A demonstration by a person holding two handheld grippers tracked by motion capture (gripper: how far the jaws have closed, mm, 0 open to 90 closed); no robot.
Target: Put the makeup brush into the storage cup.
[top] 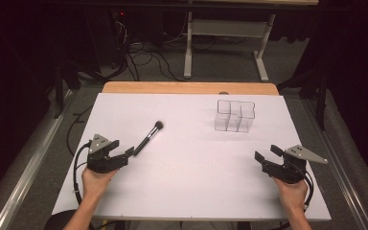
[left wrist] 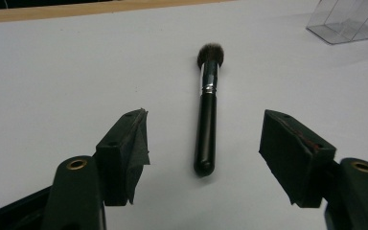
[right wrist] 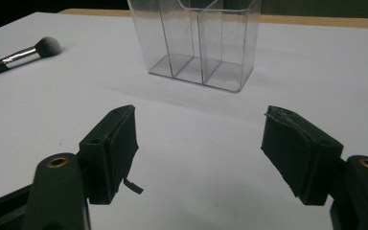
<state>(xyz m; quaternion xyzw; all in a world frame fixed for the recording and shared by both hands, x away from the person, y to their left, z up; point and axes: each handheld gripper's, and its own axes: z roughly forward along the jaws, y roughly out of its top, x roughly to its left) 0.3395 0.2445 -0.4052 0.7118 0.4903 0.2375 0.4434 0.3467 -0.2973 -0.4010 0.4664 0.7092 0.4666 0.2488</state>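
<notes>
The brush (left wrist: 206, 115) lies flat on the table (top: 191, 163), its butt between the left gripper's (left wrist: 203, 158) apart fingers. Light, stiff, slick; pinch mid-handle. Right gripper (right wrist: 199, 153) fingers also apart, empty.

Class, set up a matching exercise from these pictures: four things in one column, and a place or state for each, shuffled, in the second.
Things:
1. makeup brush
2. clear organizer
3. left gripper
4. right gripper

Places or states:
A. stands upright, empty, far right of the table
B. open, near right of the table, nothing between its jaws
C. lies flat, bristles pointing away
D. open, handle end of the brush between its jaws

Pairs: 1-C, 2-A, 3-D, 4-B
</notes>
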